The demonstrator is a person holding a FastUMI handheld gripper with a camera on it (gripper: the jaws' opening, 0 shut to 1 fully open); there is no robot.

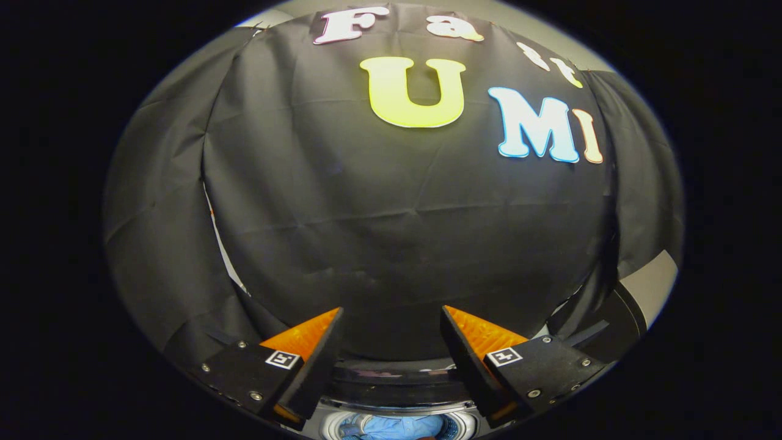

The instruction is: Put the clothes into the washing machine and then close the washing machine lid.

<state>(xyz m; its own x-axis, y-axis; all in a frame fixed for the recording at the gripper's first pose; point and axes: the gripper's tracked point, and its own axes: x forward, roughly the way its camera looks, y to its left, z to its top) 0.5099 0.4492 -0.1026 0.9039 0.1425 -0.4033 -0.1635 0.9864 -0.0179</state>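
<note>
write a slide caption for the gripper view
Open claw above washer, blue clothes in its drum.

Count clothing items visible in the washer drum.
1: a blue garment in the drum, below the open gripper and between its fingers. More may be hidden.

Creased black cloth [403, 244] hangs as the booth's wall in overlapping panels, with a pale grey surface [650, 284] showing past its lower corner.

No readable word, number or brand here. There is only a small square coded marker [283, 359] on each finger of the gripper [391, 308] at lower centre, with the fingers spread apart and holding nothing.
</note>
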